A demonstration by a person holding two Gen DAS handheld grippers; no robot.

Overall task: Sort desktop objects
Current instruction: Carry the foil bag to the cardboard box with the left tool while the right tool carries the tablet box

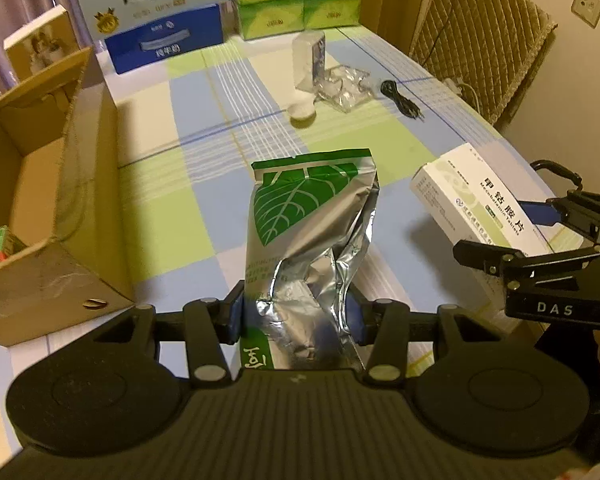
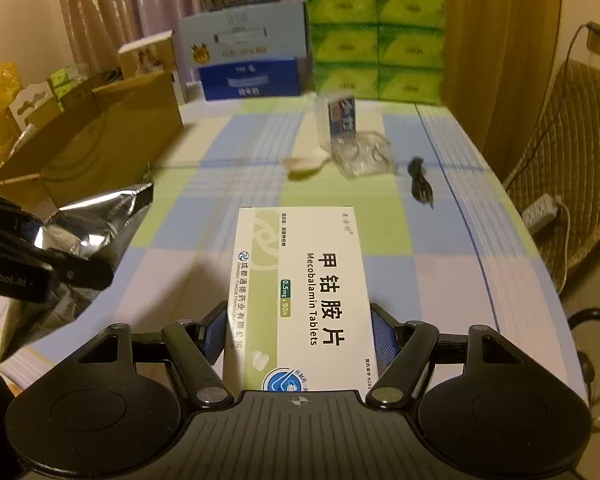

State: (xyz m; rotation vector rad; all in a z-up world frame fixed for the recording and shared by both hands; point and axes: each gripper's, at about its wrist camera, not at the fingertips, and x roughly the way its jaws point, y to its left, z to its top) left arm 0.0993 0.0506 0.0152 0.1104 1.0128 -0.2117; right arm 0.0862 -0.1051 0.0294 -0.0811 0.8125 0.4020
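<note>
Sorting is midway: left gripper (image 1: 296, 314) clasps the crumpled silver-and-green foil pouch (image 1: 312, 236), right gripper (image 2: 300, 334) the white tablet carton (image 2: 304, 292); open cardboard box (image 1: 76, 216) at frame left holds little, and a black cable (image 1: 400, 100) waits upper right.

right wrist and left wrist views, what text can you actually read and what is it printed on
"Mecobalamin Tablets", "甲钴胺片", "0.5mg x 90片": top face of the white medicine box held in the right gripper.
"DAS": side of the right gripper as the left wrist view shows it.
Foil pouch in the left gripper: green leaf, small print too blurred.
Blue box, green tissue packs, clear bottle: print unreadable.
</note>
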